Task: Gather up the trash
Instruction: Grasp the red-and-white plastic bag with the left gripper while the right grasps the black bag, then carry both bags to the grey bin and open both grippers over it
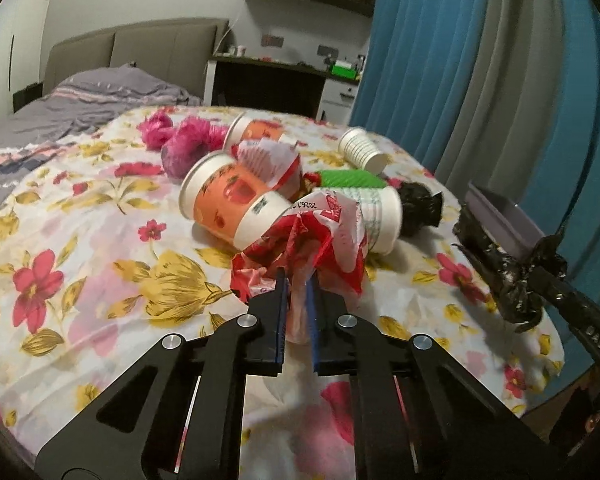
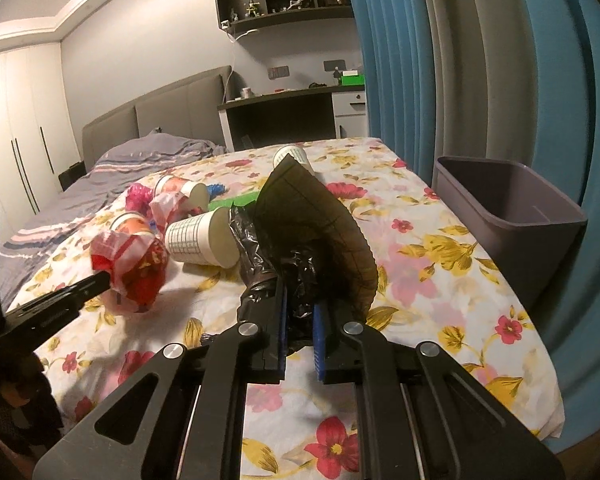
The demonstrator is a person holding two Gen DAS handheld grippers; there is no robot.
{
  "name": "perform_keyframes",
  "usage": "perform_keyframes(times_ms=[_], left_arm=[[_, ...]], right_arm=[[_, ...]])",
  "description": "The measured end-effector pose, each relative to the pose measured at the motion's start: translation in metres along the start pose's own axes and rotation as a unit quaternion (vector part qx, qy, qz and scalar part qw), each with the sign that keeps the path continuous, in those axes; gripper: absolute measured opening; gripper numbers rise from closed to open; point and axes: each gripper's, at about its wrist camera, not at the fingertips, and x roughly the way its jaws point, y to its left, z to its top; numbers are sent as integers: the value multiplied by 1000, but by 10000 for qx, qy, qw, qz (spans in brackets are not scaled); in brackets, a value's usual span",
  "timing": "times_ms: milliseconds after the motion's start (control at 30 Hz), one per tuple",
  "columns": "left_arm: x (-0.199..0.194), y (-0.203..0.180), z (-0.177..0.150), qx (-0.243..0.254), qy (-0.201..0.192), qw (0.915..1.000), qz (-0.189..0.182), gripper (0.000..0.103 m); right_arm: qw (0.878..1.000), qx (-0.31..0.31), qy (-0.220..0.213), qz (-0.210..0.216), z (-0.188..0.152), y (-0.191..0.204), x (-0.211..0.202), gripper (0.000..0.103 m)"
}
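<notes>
My left gripper (image 1: 298,280) is shut on a crumpled red and white plastic bag (image 1: 320,236) just above the floral bedspread (image 1: 100,240); the bag also shows in the right wrist view (image 2: 134,264). My right gripper (image 2: 300,300) is shut on a crumpled black plastic bag (image 2: 300,280), which also shows in the left wrist view (image 1: 516,280). An orange paper cup (image 1: 228,196), a white gridded cup (image 2: 202,240), pink plastic (image 1: 180,140) and a green item (image 1: 348,180) lie in a heap beyond.
A grey plastic bin (image 2: 512,216) stands at the bed's right edge, beside the blue curtain (image 2: 480,60). Another white cup (image 1: 362,148) lies further back. A grey pillow and headboard are at the far left, a desk behind.
</notes>
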Motion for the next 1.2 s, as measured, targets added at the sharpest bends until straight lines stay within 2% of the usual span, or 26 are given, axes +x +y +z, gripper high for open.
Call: perform_keyframes(times_ms=[133, 433, 667, 867, 1200], left_arm=[[-14, -10, 5, 146, -231, 9996, -81, 8], [-14, -17, 8, 180, -211, 9995, -164, 8], [-15, -42, 24, 323, -384, 9980, -379, 8], [-5, -94, 50, 587, -594, 9933, -798, 8], [44, -214, 95, 1012, -802, 9777, -1659, 8]], right_arm=[[10000, 46, -67, -42, 2, -4, -4, 12], [9998, 89, -181, -96, 4, -11, -14, 12], [9992, 153, -336, -174, 10, -20, -22, 12], [9970, 193, -633, -396, 27, -42, -35, 12], [9814, 312, -1297, -1383, 75, -127, -43, 12]])
